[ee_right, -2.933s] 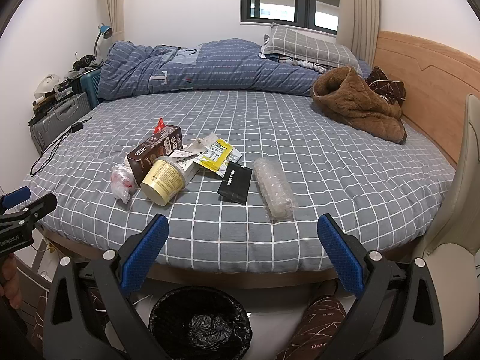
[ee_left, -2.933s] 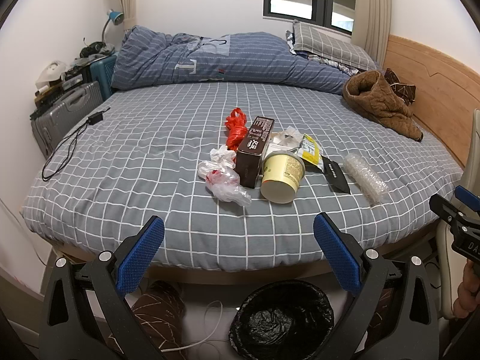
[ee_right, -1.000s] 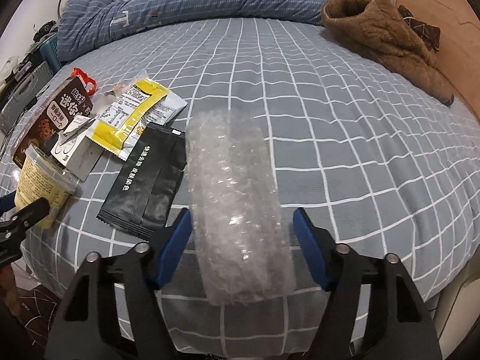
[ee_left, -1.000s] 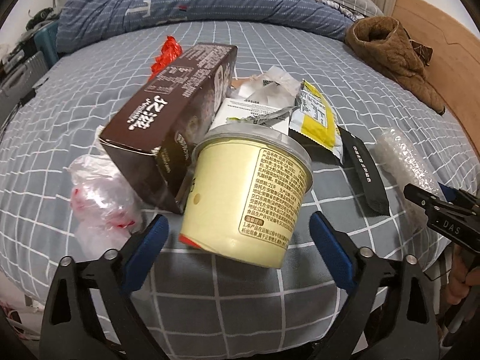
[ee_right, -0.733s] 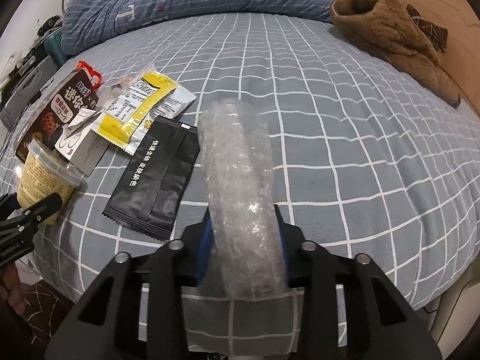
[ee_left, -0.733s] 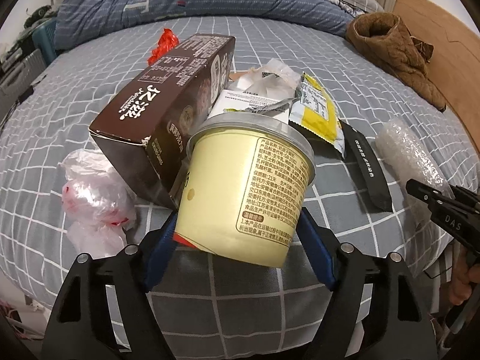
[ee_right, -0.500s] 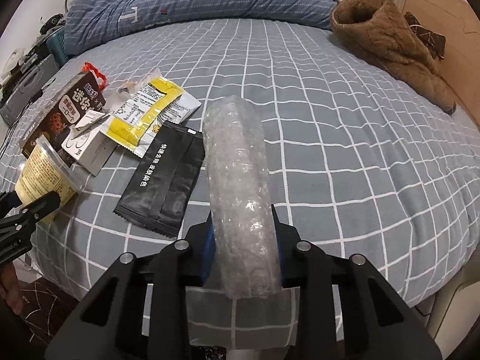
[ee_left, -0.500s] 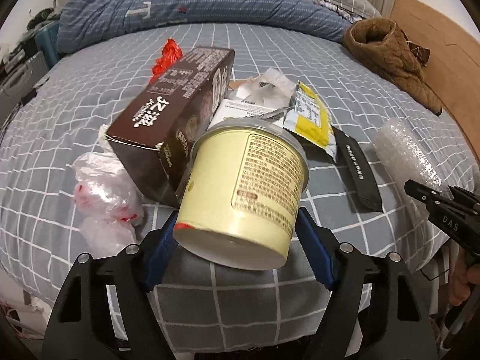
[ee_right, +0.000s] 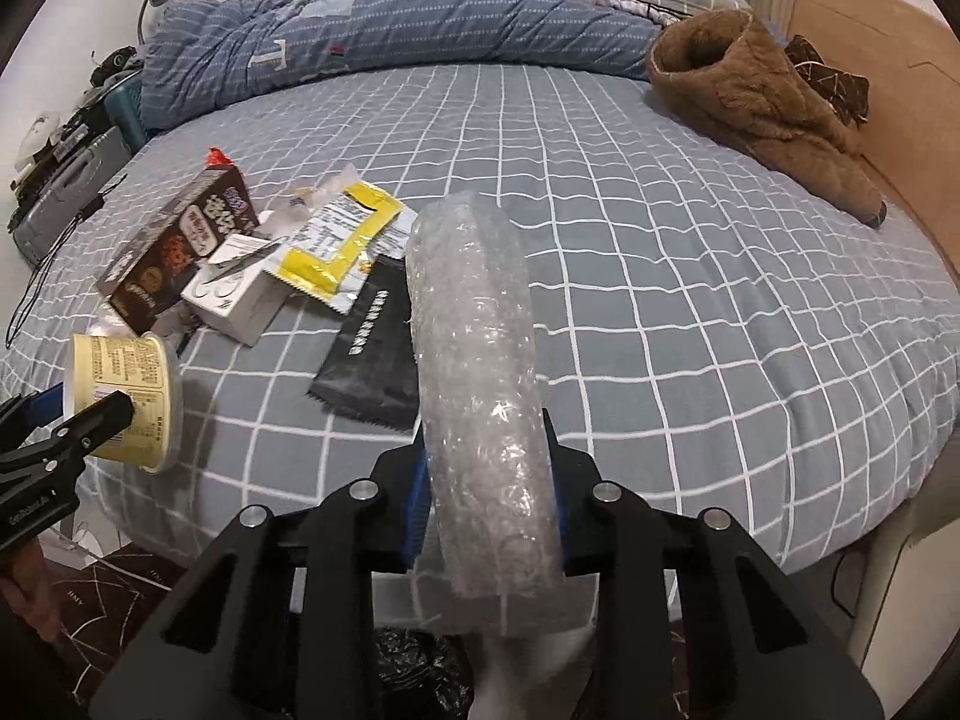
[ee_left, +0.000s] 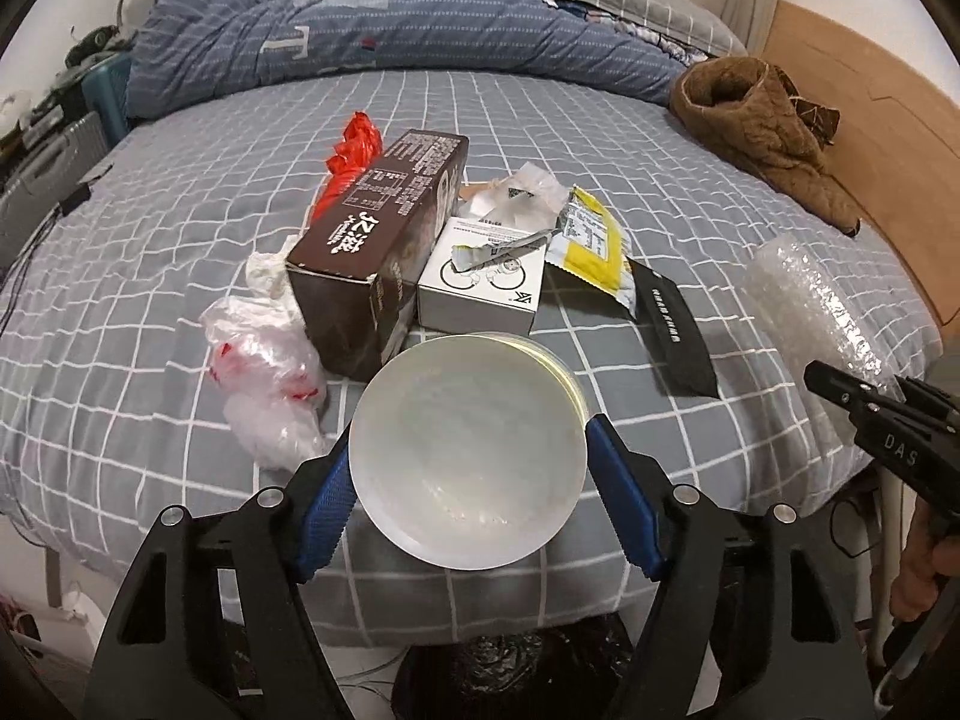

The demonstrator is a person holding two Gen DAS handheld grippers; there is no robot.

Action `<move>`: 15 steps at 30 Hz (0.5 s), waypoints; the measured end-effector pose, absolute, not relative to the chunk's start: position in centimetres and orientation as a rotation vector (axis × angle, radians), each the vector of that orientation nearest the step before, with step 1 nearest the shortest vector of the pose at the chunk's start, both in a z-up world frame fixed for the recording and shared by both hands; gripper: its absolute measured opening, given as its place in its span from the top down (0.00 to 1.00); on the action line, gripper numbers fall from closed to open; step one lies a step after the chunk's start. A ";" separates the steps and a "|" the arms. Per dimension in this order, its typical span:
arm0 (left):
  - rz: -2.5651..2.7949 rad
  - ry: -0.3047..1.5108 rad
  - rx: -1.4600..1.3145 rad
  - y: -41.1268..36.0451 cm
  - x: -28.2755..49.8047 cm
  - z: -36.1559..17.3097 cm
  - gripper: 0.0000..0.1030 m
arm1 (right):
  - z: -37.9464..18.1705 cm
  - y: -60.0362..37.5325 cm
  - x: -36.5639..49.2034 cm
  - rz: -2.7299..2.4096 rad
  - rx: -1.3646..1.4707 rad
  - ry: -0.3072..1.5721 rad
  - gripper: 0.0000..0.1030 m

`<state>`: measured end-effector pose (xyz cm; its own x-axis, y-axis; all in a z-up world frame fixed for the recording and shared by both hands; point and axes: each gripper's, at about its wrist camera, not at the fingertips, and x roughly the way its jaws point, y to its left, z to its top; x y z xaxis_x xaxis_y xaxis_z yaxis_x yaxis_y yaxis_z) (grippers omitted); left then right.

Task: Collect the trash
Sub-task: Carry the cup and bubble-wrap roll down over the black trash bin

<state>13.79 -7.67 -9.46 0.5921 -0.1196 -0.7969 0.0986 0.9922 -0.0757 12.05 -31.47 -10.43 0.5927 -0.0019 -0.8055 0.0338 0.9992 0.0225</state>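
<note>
My left gripper [ee_left: 469, 480] has its jaws closing on a pale yellow cup [ee_left: 462, 450], pads pressing its sides, lid toward the camera; the cup [ee_right: 120, 384] hangs above the bed's near edge. A bubble-wrap roll [ee_right: 474, 312] is pinched near its end by my right gripper [ee_right: 487, 468], which is shut, and the roll sticks out over the grey checked bed [ee_right: 690, 300]. On the bed lie a brown box [ee_left: 378, 240], white box [ee_left: 486, 282], yellow wrapper [ee_left: 591, 240], black pouch [ee_left: 675, 324], crumpled plastic bag [ee_left: 264, 372] and red bag [ee_left: 354, 150].
A bin with a black liner [ee_left: 510, 672] stands on the floor under the bed's near edge. A brown fleece garment [ee_left: 756, 126] lies at the right by the wooden headboard [ee_left: 870, 120]. A blue duvet [ee_left: 390, 24] is bunched at the back. Suitcases [ee_right: 66, 192] stand left.
The left jaws shut on the cup and tipped it up off the bed. The right jaws shut on the bubble wrap and lifted it. Both grippers drew back toward the bed's edge.
</note>
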 end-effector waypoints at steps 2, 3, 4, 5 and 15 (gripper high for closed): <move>-0.133 0.921 -0.028 -7.6 13.1 -9.0 0.31 | -10.0 -31.0 11.3 -0.018 0.033 0.931 0.72; -0.133 0.919 -0.027 -7.6 12.8 -8.8 0.31 | -9.8 -30.8 11.0 -0.015 0.032 0.929 0.72; -0.134 0.916 -0.027 -7.6 12.6 -8.5 0.31 | -9.6 -30.5 10.6 -0.014 0.031 0.926 0.72; -0.135 0.912 -0.028 -7.6 12.3 -8.3 0.31 | -9.4 -30.3 10.3 -0.012 0.031 0.924 0.72; -0.119 0.875 -0.044 -6.8 8.9 -6.6 0.31 | -8.1 -27.4 6.7 0.020 0.021 0.902 0.72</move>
<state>8.91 -6.75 -6.57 0.6345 -0.1217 -0.7633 0.0860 0.9925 -0.0867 6.71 -27.38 -8.06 0.6200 0.0259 -0.7842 -0.0083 0.9996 0.0264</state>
